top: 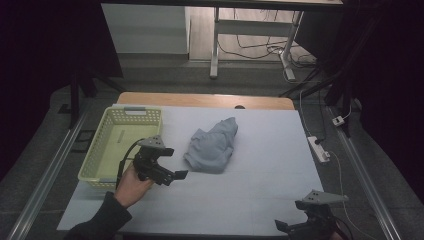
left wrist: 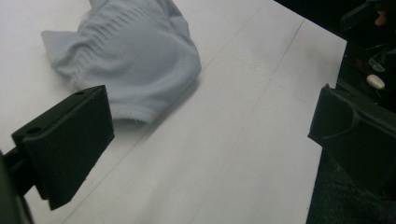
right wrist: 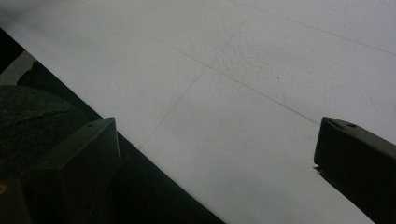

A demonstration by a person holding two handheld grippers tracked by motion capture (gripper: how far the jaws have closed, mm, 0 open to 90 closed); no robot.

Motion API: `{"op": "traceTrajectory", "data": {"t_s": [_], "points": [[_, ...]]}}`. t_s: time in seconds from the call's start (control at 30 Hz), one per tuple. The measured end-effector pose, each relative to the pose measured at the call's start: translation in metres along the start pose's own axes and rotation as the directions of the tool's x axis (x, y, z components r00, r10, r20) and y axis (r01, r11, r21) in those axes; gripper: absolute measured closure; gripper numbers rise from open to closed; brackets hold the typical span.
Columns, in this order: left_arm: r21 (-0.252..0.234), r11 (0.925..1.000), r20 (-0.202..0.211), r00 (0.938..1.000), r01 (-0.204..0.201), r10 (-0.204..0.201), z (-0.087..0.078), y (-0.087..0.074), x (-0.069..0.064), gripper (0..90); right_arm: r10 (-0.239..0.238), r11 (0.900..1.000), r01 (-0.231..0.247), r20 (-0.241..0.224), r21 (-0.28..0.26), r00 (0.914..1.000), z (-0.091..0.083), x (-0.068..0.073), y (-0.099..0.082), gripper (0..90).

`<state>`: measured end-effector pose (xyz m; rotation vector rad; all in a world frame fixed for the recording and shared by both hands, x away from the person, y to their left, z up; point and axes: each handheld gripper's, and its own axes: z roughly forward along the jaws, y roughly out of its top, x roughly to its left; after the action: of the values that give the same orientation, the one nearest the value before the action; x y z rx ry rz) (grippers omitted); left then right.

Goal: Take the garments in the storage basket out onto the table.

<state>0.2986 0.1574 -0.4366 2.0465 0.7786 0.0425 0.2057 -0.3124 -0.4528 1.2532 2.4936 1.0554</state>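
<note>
- I see the crumpled light-blue garment (top: 212, 146) lying near the middle of the table (top: 260, 200), on its pale cover, with nothing holding it.
- In the left gripper view the garment (left wrist: 135, 56) sits just beyond the left-hand jaw, its ribbed hem turned toward the camera, and neither jaw touches it.
- My left gripper (top: 172, 172) hangs over the table between the garment and the basket, close to the garment's near left edge; its jaws are spread wide with only the bare cover between them.
- The pale green basket (top: 102, 145) stands at the table's left side, just beside the left gripper, and the hand (top: 131, 187) holding that gripper reaches up from the bottom edge.
- My right gripper (top: 300, 227) is at the near right corner of the table, well apart from the garment; its jaws are spread too, over the cover and the table's edge.
- A white power strip (top: 319, 148) lies on the floor off the right side.
</note>
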Motion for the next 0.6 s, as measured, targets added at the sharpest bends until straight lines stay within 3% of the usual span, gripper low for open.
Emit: {"op": "traceTrajectory", "data": {"t_s": [0.27,0.6], "points": [[-0.028,0.9985,-0.012,0.9988,0.047,-0.047,-0.022,-0.023,-0.001,0.0,0.000,1.0000,0.000,0.001,0.001,1.0000,0.000,0.000,0.000,0.0],[-0.065,0.9942,-0.071,0.9934,0.085,-0.090,-0.054,-0.053,-0.005,0.0,0.000,1.0000,0.000,0.003,0.005,1.0000,0.000,0.000,0.000,0.0]]}}
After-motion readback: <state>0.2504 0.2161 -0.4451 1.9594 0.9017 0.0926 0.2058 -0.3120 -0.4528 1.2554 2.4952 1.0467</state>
